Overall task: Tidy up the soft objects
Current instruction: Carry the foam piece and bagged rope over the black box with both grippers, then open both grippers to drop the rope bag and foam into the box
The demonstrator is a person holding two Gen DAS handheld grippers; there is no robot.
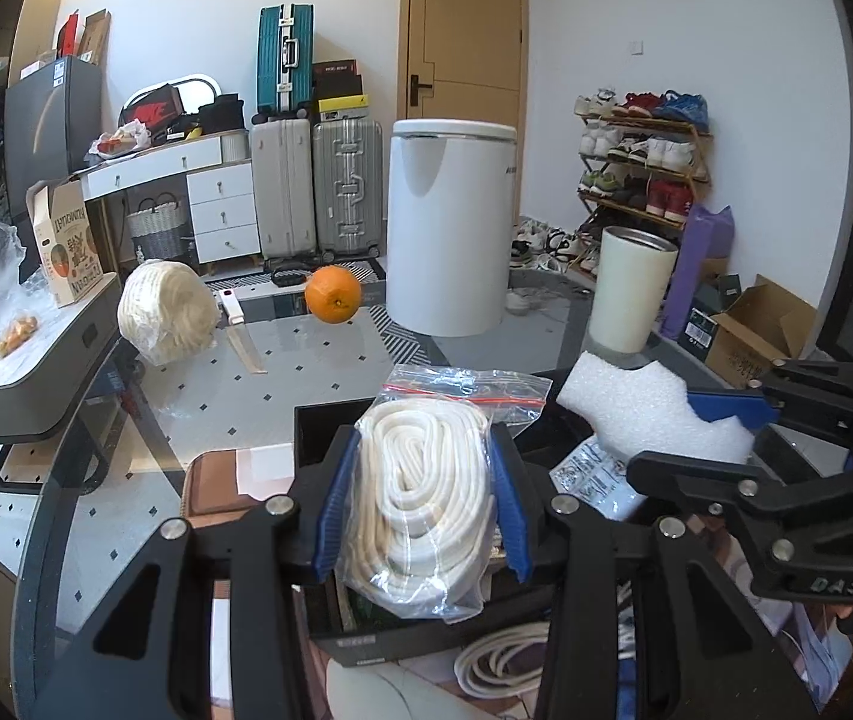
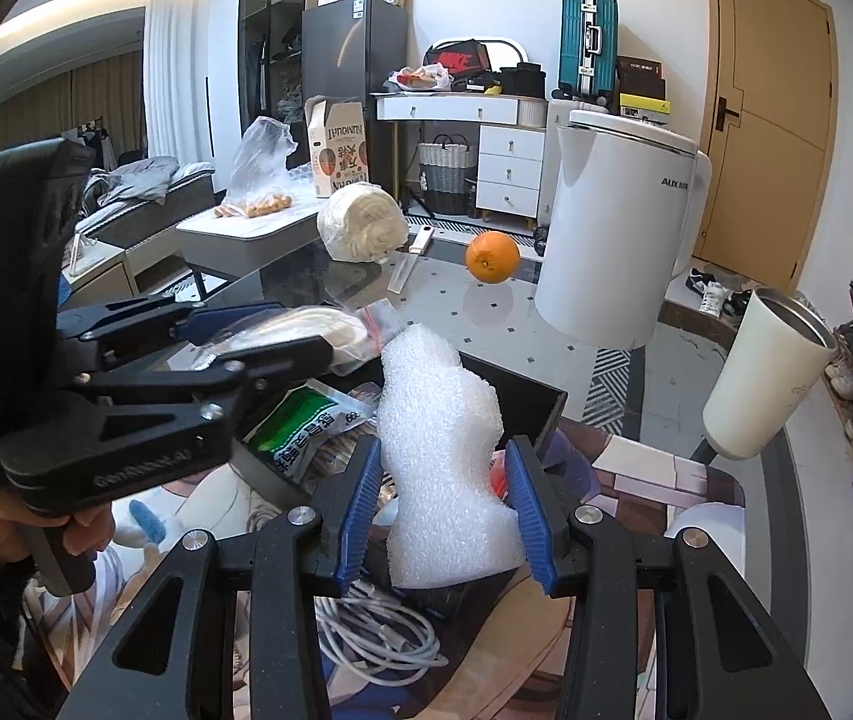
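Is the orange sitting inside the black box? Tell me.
No: the orange rests on the glass table beside the white bin, well beyond the black box.

White walls enclose the room, with a tan wooden door (image 1: 465,30) at the back. Suitcases (image 1: 313,186) stand beside a white drawer unit (image 1: 223,213), a shoe rack (image 1: 645,159) lines the right wall, and white curtains (image 2: 177,72) hang under a lit ceiling strip.

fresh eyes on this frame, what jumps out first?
Both tools are loaded above a black box: the left tool grips a bagged coil of white rope, the right tool a white foam piece. Beyond them an orange sits alone on the glass table, beside a big white appliance.
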